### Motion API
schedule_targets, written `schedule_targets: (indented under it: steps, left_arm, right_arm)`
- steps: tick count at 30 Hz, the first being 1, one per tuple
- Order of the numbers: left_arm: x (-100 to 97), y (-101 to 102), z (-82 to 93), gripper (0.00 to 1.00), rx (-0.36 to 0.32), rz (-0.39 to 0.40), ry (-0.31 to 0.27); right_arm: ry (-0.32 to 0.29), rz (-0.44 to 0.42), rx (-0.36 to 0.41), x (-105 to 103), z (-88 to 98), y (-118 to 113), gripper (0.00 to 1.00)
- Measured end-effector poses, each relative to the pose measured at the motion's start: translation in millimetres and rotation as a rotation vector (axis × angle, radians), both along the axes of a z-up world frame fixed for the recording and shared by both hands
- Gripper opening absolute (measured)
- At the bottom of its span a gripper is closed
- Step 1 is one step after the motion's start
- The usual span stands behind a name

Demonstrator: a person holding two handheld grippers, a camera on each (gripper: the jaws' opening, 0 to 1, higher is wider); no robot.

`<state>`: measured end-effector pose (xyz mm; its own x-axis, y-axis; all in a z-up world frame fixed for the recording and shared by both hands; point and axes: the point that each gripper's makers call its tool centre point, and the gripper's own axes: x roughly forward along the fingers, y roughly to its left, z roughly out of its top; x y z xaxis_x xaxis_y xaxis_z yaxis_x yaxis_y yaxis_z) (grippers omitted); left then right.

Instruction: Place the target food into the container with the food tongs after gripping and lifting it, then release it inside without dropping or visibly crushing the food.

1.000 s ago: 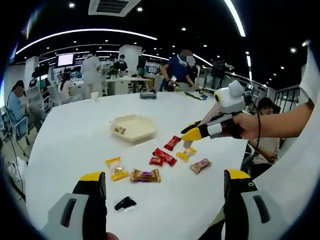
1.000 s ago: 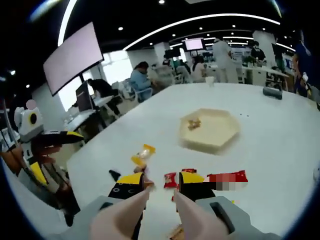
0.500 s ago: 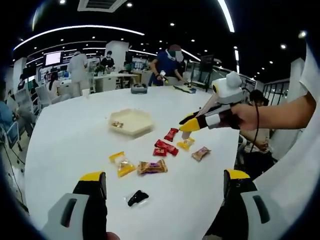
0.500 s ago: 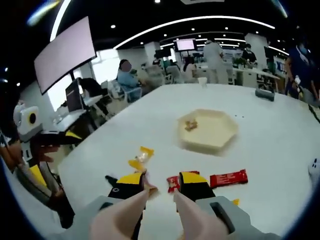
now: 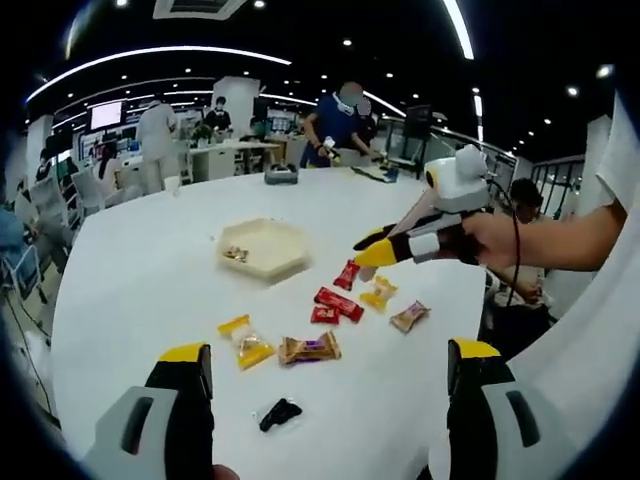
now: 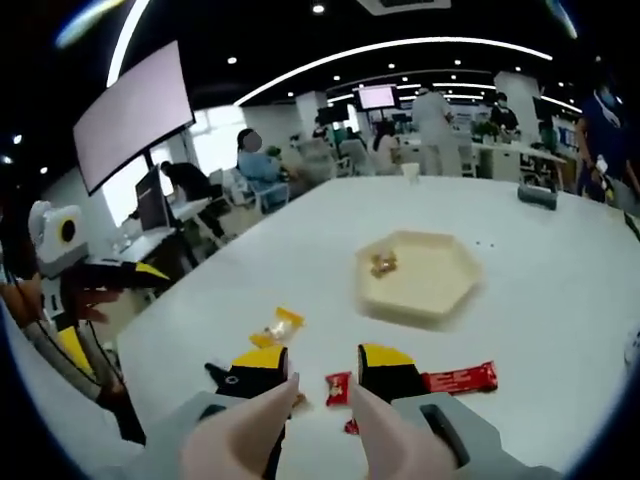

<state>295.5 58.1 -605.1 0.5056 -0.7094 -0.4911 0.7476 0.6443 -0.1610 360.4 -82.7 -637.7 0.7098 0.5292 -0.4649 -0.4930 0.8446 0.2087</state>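
Right claw has lifted off the snacks, jaws slightly apart, empty. Left claw open, idle. Approach step: red bar lies just right, tray beyond. Next: descend, pinch gently.

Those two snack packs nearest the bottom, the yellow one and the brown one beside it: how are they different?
The yellow pack is see-through at one end, while the brown pack is printed all over. The yellow pack lies at a slant and nearer the table edge; the brown pack lies nearly level, closer to the red packs. Both lie flat on the white table, untouched by a gripper.
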Motion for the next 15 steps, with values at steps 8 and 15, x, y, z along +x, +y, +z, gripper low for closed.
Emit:
schedule_targets:
  steps: [8,15]
  left_arm:
    - [4.8,-9,3.5,0.99,0.06,0.057,-0.033]
    - [-1.1,-8,5.3,0.99,0.071,0.116,-0.038]
  right_arm:
    - [-0.034,0.075,0.023,5,-3.7,0,0.27]
    - [-0.038,0.122,0.0,6,-19.6,8,0.27]
